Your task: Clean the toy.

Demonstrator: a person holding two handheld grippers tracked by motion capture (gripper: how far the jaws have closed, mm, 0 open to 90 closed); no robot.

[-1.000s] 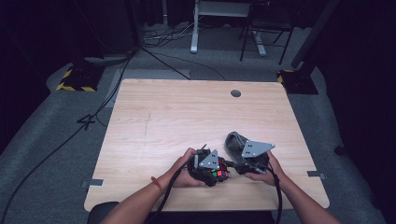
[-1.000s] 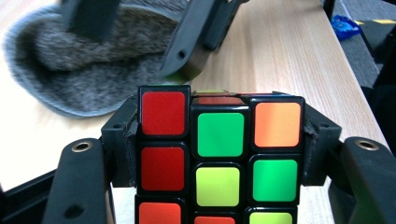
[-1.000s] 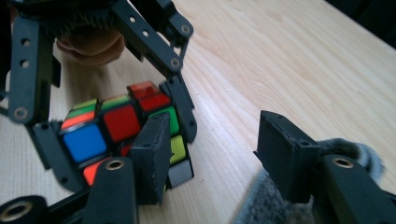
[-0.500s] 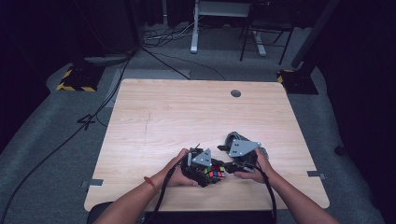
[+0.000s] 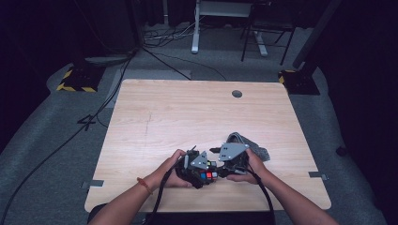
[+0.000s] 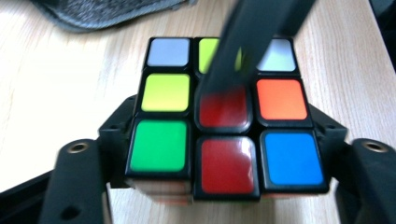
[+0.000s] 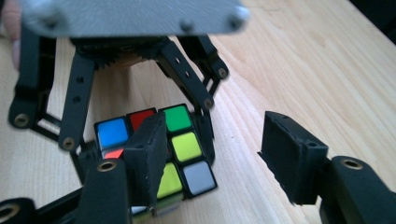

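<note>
A Rubik's cube (image 6: 224, 121) sits between the jaws of my left gripper (image 6: 222, 135), its pads (image 6: 116, 135) against the cube's two sides low over the table. Those jaws have just been opening, with the cube still between them. In the high view the left gripper (image 5: 199, 165) and right gripper (image 5: 231, 158) meet near the table's front edge over the cube (image 5: 207, 176). My right gripper (image 7: 219, 144) stands open and its jaws have just been opening. One finger (image 7: 147, 154) lies over the cube's (image 7: 187, 147) top face; the other hangs beside it over bare wood.
A crumpled grey cloth (image 5: 251, 146) lies just behind the right hand, also seen as grey cloth (image 6: 107, 11) beyond the cube. The wooden table (image 5: 187, 112) has a cable hole (image 5: 237, 93) at the back. Cables and stands crowd the floor behind.
Both hands have shifted left along the front of the table. The right gripper has come in close to the left one, and its finger now crosses the cube's top.
</note>
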